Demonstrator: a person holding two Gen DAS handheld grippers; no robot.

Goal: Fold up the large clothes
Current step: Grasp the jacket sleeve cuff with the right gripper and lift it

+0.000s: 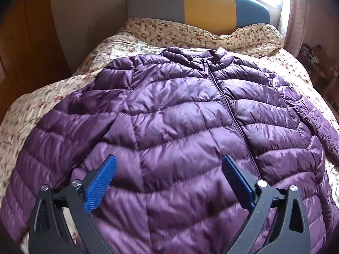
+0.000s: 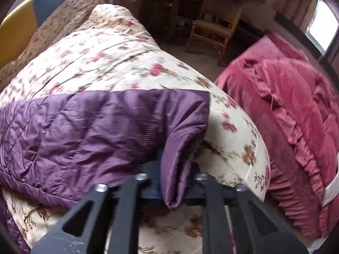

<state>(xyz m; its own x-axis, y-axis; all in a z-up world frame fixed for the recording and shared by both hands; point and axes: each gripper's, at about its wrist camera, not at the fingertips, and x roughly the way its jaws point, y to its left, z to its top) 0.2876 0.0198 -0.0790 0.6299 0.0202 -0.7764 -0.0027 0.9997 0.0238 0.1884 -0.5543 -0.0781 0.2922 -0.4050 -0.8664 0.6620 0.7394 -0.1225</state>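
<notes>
Left wrist view. Purple down jacket (image 1: 180, 114) spread front-up on the floral bedspread (image 1: 42, 105), zip closed, collar toward the striped headboard (image 1: 203, 6). Left gripper (image 1: 169, 163) above the jacket's lower front, blue pads (image 1: 101, 182) wide apart, nothing between them, no contact with the fabric evident. Jacket hem cut off by the bottom edge and partly hidden behind the black gripper arms. Right-hand sleeve of the jacket runs out of frame past the jacket body. Far side of the jacket: rumpled floral duvet against the headboard, bright window washed out above it. Dark furniture right of the jacket, too dim and distorted to identify.

Right wrist view. Jacket sleeve (image 2: 101, 127) laid across the bedspread (image 2: 118, 63), cuff end toward the bed's edge. Right gripper (image 2: 172, 169) clamped on a fold of the cuff (image 2: 175, 165); jaws drawn together, purple fabric bunched between them and hanging down just below. Pads almost wholly hidden by the fabric, only slivers of blue visible either side. Rest of the jacket cut off at the left edge. Beyond the cuff, a pink ruffled cover (image 2: 286, 116); what lies beneath it hidden. Rattan chair (image 2: 214, 27) farther off, soft with motion blur.
</notes>
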